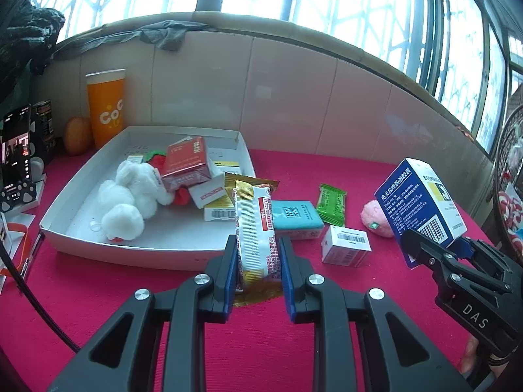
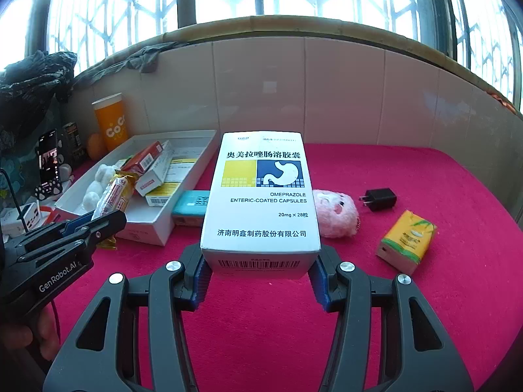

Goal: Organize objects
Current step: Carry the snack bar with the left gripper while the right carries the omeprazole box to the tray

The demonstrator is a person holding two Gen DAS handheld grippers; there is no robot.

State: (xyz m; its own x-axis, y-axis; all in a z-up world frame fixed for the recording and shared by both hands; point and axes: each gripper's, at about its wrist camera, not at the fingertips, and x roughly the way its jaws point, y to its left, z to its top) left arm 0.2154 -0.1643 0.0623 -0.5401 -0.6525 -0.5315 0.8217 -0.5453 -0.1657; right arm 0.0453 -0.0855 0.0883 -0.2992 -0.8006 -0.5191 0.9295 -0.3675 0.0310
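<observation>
Tray [image 1: 81,192]: white, left-centre of the left-wrist frame, on the red cloth, already holding boxes and a plush toy.
Left gripper [image 1: 256,261]: clamped on snack packet [image 1: 258,228], long axis pointing away; tray lies up-left, just beyond. Nearer hand.
Right gripper [image 2: 260,271]: closed on omeprazole box [image 2: 261,196], upright; tray far left, farther off.
Judgement: left delivers first.

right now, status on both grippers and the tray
Left gripper shut on snack packet. Right gripper shut on omeprazole box. White tray ahead, already crowded. Path clear.
</observation>
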